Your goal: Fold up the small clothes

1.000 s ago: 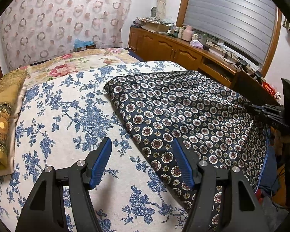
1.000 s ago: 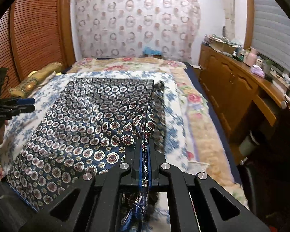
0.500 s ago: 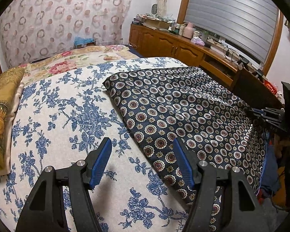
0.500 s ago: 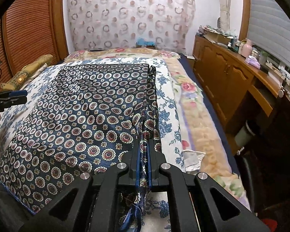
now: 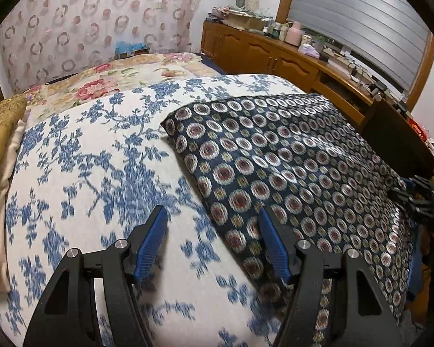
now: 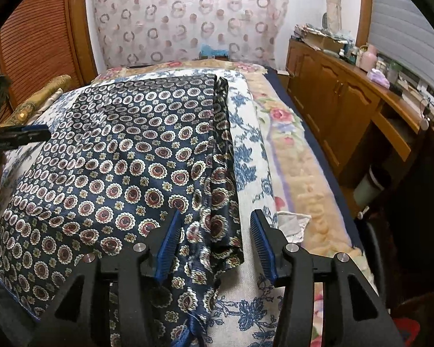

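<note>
— Since a half-second ago the right gripper point(image 6: 214, 231) is letting go: its fingers, then clamped on the patterned garment point(image 6: 124, 156), are now standing apart.

— And the left gripper point(image 5: 212, 232)?

— Hovering open over the floral bedspread point(image 5: 81, 156), straddling the garment's edge at lower centre.

— Where is the garment lying?

— Spread flat on the bed, bunched along its right side. It's looking thin, soft and slippery; I'd be pinching a corner hem.

Likely a home bedroom: a floral-covered bed point(image 5: 81, 156) beside wooden cabinets point(image 6: 335, 98).
</note>
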Motion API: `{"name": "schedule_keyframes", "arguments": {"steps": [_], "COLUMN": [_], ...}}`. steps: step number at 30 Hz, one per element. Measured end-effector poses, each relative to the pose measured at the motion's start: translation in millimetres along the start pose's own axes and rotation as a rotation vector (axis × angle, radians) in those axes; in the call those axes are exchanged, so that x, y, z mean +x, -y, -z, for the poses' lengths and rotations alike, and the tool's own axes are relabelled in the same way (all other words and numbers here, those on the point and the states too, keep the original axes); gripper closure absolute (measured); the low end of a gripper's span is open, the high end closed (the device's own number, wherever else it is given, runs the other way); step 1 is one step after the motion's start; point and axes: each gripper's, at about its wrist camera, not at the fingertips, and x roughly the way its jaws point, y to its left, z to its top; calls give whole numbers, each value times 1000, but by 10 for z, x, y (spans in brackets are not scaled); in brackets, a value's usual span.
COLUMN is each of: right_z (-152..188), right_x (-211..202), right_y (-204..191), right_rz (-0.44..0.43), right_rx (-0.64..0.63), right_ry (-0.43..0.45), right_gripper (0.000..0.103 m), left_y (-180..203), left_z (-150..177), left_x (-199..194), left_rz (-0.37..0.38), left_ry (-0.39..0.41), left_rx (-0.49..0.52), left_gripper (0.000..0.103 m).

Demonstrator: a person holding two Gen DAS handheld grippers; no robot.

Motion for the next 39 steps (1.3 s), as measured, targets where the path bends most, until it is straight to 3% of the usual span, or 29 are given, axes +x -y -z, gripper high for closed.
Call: {"name": "schedule_keyframes", "arguments": {"steps": [5,8,13,15,17,19,20,23,24,27,33,39], "right_z": [10,14,35,39,45,53,57,60,62,56,24,-141], "right_x": [4,-2,-12,-21,-38,-47,-47,-44,-40,-39,-59,54], "right_y": [58,60,-12,-33,-35,-39,-42,-53,-57,-74,-163,-389], "right_rz": [-23,-34,-79,-86,-112,-128,-131,-142,-158,-176,-183,-218], "right_rx": [25,31,17,1,-4,-10,-15,-29,-29,-33,-48,-94], "right_ry": [-2,0,-6,-15,-24,-27,-26,-23,-23,-10,30,58], "right_gripper": [48,48,48,48,48,48,50,75,84,96,98,98], "left_y": [-34,-39,-101,-139,-158,-166,-157,-107,-92,-59,-194,-534], "left_z": [-92,-119,-182,-212,-220,-222,-222,-231,-240,-285,-379,-436], "left_x": [112,161,205,224,237,258,253,224,210,112,-53,-194], "left_rz": [32,36,58,66,82,97,97,109,106,91,58,-24], "left_ry": [-16,-20,-18,-15,-14,-21,-22,-16,-11,26,68,91], "left_rx": [-27,-39,-66,-88,-101,-106,-102,-81,-73,-53,-57,-75], "left_gripper": [37,46,50,57,73,83,88,98,98,99,99,99]}}
